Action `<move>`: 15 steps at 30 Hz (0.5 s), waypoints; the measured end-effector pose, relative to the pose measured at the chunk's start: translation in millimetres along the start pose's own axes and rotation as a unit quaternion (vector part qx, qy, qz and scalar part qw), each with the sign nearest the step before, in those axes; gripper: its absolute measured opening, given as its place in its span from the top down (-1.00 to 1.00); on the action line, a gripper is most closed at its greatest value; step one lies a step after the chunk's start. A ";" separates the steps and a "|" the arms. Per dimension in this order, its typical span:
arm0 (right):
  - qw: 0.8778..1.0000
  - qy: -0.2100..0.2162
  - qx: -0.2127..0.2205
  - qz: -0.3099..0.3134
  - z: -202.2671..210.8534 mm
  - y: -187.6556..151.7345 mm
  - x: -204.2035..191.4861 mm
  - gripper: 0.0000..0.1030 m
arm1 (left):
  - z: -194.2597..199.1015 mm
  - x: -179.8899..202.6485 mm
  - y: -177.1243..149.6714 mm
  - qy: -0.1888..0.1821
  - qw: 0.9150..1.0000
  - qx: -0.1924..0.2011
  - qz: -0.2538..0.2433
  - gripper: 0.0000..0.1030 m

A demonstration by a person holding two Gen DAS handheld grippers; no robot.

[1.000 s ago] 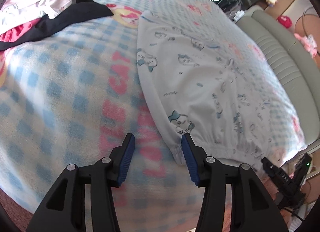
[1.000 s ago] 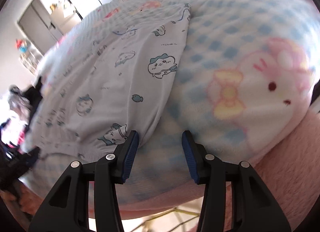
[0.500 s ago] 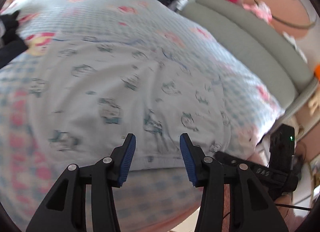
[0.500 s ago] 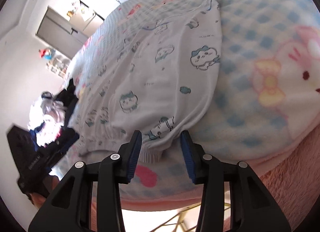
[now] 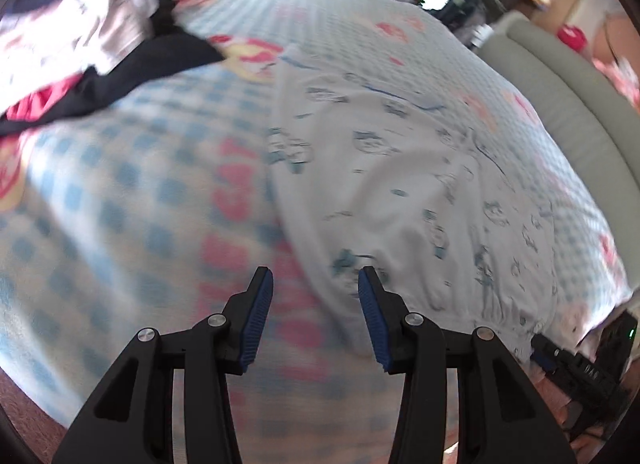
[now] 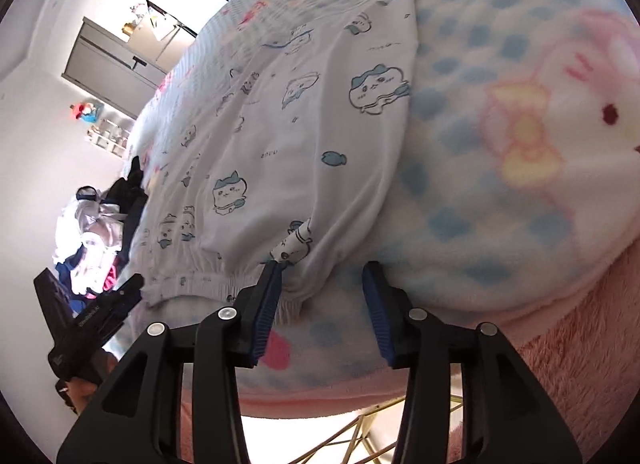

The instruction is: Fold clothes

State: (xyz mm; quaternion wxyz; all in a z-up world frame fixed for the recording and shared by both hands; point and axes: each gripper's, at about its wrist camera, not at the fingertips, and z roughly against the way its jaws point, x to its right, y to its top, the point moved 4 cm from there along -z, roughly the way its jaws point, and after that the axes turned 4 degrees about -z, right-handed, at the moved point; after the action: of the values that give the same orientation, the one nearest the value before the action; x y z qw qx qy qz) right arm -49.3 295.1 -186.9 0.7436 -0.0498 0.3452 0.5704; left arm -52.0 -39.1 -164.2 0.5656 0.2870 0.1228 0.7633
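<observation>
A white garment with blue cartoon prints (image 5: pixel 404 184) lies flat on a blue-checked blanket (image 5: pixel 120 192), its gathered elastic hem toward me. My left gripper (image 5: pixel 316 284) hovers open over the hem's left corner, nothing between its fingers. In the right wrist view the same garment (image 6: pixel 288 136) spreads away from me. My right gripper (image 6: pixel 322 276) stands open at the hem's right corner, and a small fold of cloth rises beside its left finger (image 6: pixel 266 300). The left gripper (image 6: pixel 96 312) shows at the far left of that view.
A pile of loose clothes (image 5: pixel 76 36), white, black and pink, sits on the blanket at the back left. A grey padded headboard (image 5: pixel 568 104) runs along the right. The blanket's pink edge (image 6: pixel 560 344) hangs over the bed's near side.
The left gripper swung back to the left, from the hem's middle to its left corner. The right gripper came closer to the hem's right corner. Both stayed open.
</observation>
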 end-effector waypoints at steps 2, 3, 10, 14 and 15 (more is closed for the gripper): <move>1.000 -0.007 0.000 0.007 -1.6 0.4 -1.8 0.14 | -2.0 -9.1 -0.7 0.017 1.000 -0.005 0.007 0.12; 1.000 -0.011 0.000 0.011 -2.4 0.6 -2.5 0.14 | -1.6 -12.4 -1.3 0.020 1.000 -0.005 0.011 0.12; 0.999 -0.021 -0.009 0.038 -2.2 3.9 -6.1 0.14 | 18.5 57.2 0.2 -0.105 0.992 0.014 -0.072 0.08; 1.000 -0.016 -0.006 0.007 10.0 8.4 1.6 0.14 | 2.2 108.9 -9.4 -0.144 0.981 -0.019 -0.129 0.06; 1.000 -0.025 0.000 0.005 14.6 10.6 3.7 0.14 | -1.9 121.8 -11.8 -0.153 0.977 -0.027 -0.143 0.06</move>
State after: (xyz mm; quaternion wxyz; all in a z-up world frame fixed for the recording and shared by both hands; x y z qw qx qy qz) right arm -51.6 308.6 -174.6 0.7494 -0.0340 0.3269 0.5748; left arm -67.5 78.8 -135.3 0.6885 0.3646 0.0536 0.6246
